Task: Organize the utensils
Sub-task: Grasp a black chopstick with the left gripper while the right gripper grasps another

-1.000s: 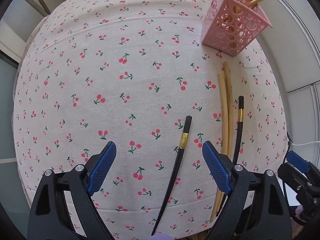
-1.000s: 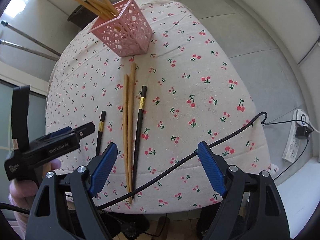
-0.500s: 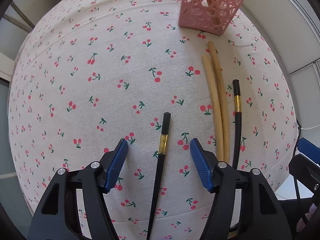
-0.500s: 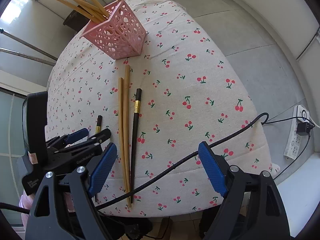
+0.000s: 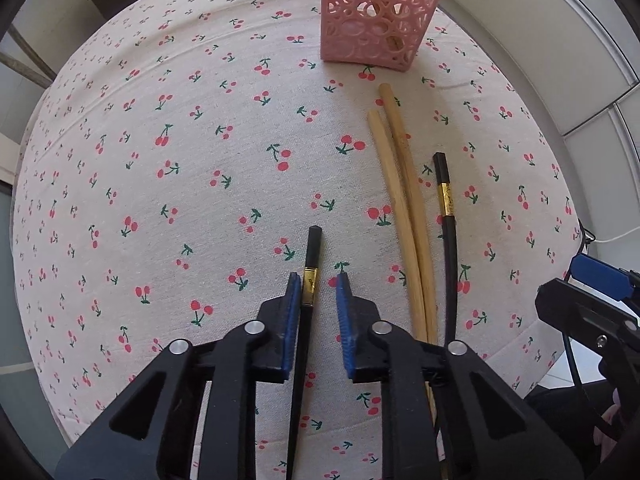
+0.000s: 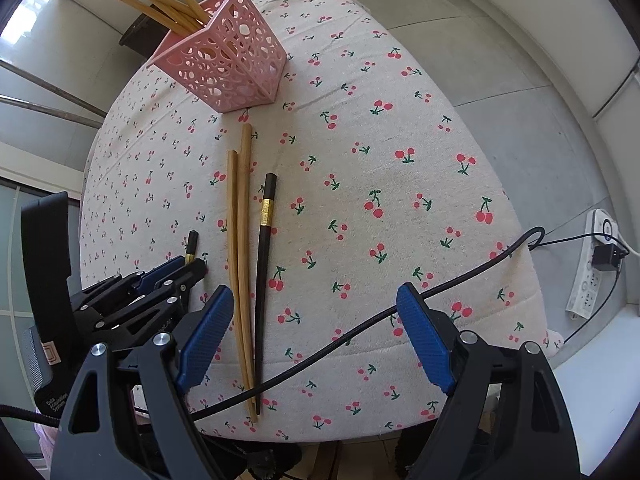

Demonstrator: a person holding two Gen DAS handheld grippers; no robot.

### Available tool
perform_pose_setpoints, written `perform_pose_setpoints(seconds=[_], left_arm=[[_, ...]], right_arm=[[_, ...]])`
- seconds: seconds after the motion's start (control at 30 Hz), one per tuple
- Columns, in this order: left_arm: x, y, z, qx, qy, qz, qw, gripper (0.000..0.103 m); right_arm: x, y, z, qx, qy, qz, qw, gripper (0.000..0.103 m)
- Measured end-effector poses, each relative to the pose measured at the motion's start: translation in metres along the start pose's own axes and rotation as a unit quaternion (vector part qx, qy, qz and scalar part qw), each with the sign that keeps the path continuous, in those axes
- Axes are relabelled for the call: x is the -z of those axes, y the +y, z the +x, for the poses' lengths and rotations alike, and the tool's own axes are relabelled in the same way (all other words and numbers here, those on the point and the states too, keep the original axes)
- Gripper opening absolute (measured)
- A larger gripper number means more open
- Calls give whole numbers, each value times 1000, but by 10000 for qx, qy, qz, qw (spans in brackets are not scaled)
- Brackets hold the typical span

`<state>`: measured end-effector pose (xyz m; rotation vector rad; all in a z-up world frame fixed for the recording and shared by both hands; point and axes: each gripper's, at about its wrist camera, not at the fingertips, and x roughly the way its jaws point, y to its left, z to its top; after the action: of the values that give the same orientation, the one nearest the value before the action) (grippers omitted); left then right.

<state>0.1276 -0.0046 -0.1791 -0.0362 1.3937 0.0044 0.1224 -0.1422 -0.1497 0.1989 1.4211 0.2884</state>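
Left wrist view: looks straight down on a table under a cherry-print cloth (image 5: 224, 128).
Left gripper (image 5: 318, 308): jaws narrow and closing, with a black chopstick (image 5: 311, 256) between the blue pads.
Left pad contact: the left-hand pad (image 5: 293, 304) lies against the stick at its gold band; the right-hand pad shows a strip of cloth between itself and the stick, so the squeeze is not complete.
Black chopstick position: flat on the cloth, its blunt end poking out beyond the fingertips, its length running back under the gripper body.
Other sticks: two bamboo chopsticks (image 5: 404, 208) lie side by side to the right, and a second black chopstick (image 5: 448, 216) just beyond them.
Pink holder (image 5: 376, 20): a perforated basket standing upright at the far end of the cloth, bamboo sticks visible through its holes.
Right wrist view: looks down at a slant over the near table edge.
Right gripper (image 6: 316, 332): jaws spread wide, nothing between the pads, hanging above the cloth.
Under it: the bamboo pair (image 6: 240, 240) and the second black chopstick (image 6: 266, 232), with a black cable (image 6: 400, 308) crossing the table edge.
Left gripper seen from here (image 6: 176, 268): low at the left, over the first black chopstick, whose tip (image 6: 192, 242) shows beyond it.
Holder here (image 6: 228, 68): upright, bamboo sticks fanning out of its top.
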Motion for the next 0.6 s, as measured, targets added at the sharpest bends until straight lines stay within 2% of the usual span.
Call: perform_pose_setpoints(seconds=[0.07,0.17,0.4,0.6], left_arm=[[1,4,-4,34,-30,3,10000,8],[4,8,-9,47,-92,4,9999,6],[5,18,-38,198,-418,-26,9989,6],[1,30,-56,298,-614,-111,9976,6]], right_arm=[[-1,1,2,28,4,-7,10000,81],[-3,3,5,58,-11,-16,10000,81],[-16,5,17,-73,20,169,9998,81],[-31,12,27,87,-126,211,9997,81]])
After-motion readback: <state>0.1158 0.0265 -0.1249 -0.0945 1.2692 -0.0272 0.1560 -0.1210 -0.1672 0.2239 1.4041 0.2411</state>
